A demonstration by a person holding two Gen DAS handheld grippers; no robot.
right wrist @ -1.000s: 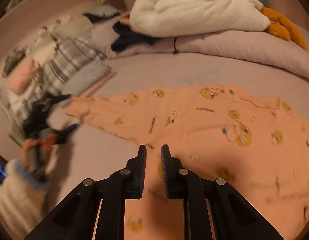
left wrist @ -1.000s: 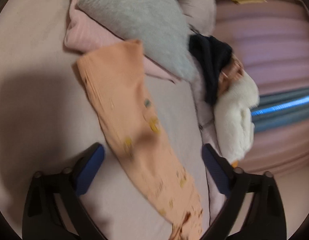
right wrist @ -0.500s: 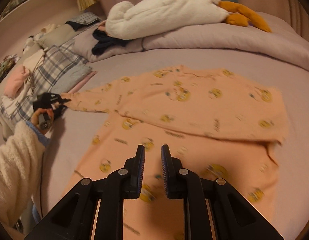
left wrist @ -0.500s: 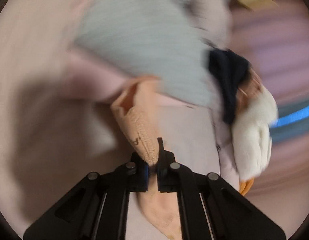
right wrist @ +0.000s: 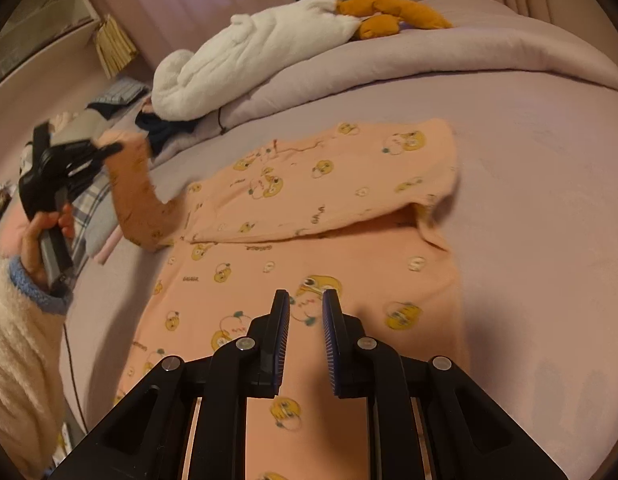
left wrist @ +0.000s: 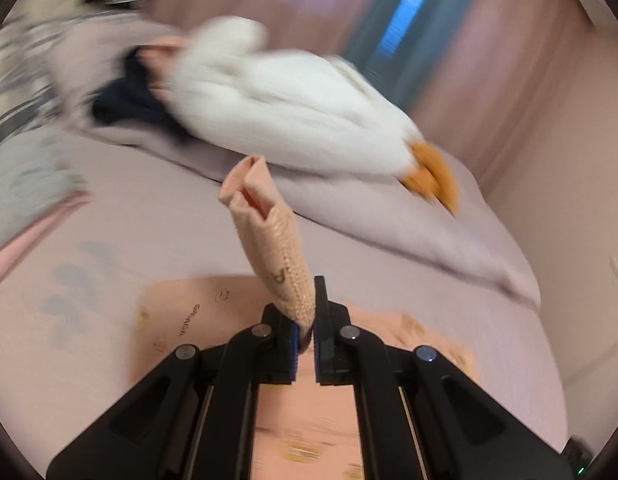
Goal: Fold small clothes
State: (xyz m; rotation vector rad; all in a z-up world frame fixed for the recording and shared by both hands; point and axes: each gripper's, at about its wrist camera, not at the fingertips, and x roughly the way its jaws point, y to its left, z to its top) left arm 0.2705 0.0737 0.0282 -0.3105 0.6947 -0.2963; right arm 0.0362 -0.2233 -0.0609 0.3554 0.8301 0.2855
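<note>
**Sleeve lifted off the bed**

The left tool (left wrist: pixel 305 322) is clamped on the cuff of the peach sleeve (left wrist: pixel 269 240), holding it raised above the bed (right wrist: pixel 549 200). The peach shirt (right wrist: pixel 309 240) lies mid-bed, partly folded. The right tool (right wrist: pixel 306 312) hovers over it, jaws slightly parted, gripping nothing. A white plush duck (right wrist: pixel 249 56) rests along the far edge.

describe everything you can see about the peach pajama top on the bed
The peach pajama top is a soft knit printed with yellow cartoon faces and small lettering. It lies flat on the lilac bedsheet, one side already folded over the body. Its other long sleeve is lifted off the bed, its ribbed cuff pinched in the shut left gripper. The right gripper hovers over the lower body, fingers slightly apart, gripping nothing.
</note>
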